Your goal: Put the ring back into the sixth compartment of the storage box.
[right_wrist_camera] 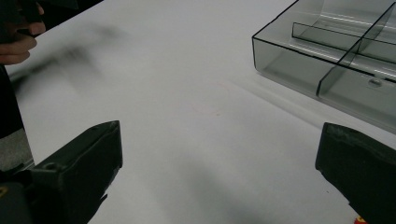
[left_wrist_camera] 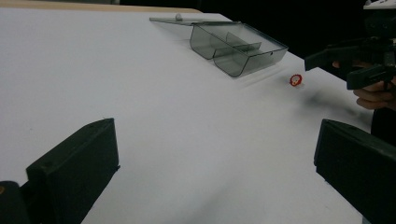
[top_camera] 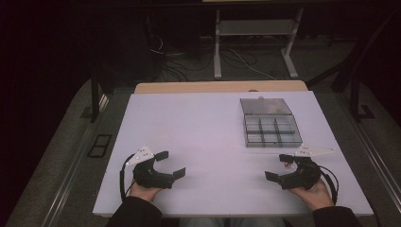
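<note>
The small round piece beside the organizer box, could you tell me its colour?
Red, clearest in the left gripper view.

1. The flat white surface [top_camera: 203, 142] is plain and unpatterned, with a pale wood-coloured strip [top_camera: 221, 87] along its far edge.
2. The clear smoke-grey plastic compartment box [top_camera: 272, 130] is see-through grey, lid [top_camera: 265, 106] included.
3. The small round red-and-white piece [left_wrist_camera: 295, 80] is red at the rim (its pale middle is too small to read).
4. The left gripper [top_camera: 171, 163] and the right gripper [top_camera: 276, 166] have matte black fingers [left_wrist_camera: 74, 172], each topped by a light grey plate.
5. The sleeves [top_camera: 135, 215] are dark.
</note>
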Action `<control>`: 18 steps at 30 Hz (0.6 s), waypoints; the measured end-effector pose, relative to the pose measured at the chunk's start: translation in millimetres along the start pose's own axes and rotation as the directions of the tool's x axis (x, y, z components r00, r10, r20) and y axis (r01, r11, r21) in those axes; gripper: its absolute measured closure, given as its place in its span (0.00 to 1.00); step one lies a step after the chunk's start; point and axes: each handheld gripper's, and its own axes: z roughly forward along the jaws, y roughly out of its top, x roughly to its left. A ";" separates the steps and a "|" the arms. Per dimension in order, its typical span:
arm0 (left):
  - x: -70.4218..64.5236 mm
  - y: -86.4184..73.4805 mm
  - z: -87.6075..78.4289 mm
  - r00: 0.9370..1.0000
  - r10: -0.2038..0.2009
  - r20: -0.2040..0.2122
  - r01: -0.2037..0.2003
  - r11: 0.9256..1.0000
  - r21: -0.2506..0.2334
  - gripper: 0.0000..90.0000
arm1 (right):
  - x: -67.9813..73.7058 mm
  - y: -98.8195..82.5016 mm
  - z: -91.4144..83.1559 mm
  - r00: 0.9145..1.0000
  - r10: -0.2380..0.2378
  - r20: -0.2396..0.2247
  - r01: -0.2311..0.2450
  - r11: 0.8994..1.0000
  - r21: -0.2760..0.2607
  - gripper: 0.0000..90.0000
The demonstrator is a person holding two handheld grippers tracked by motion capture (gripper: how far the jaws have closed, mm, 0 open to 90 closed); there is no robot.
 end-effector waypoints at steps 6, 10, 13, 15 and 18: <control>-0.2 -0.3 0.3 1.000 -0.004 -0.003 0.004 1.000 0.002 0.00 | -0.8 0.5 -0.4 1.000 -0.008 0.003 0.008 1.000 0.006 0.01; -0.4 -0.7 0.6 1.000 -0.004 -0.003 0.004 1.000 0.004 0.00 | -1.3 1.0 -0.6 1.000 -0.008 0.003 0.008 1.000 0.007 0.01; -0.4 -1.0 1.1 1.000 -0.004 -0.003 0.004 1.000 0.008 0.00 | -0.7 1.0 -0.7 1.000 -0.016 0.004 0.016 1.000 0.018 0.01; -0.2 -1.2 1.3 1.000 0.001 -0.005 -0.001 1.000 0.014 0.00 | -0.2 1.2 -1.4 1.000 -0.017 0.005 0.017 1.000 0.023 0.01; -0.4 -1.4 1.4 1.000 -0.001 -0.007 0.001 1.000 0.013 0.00 | -0.7 1.8 -2.7 1.000 -0.015 0.008 0.015 1.000 0.022 0.01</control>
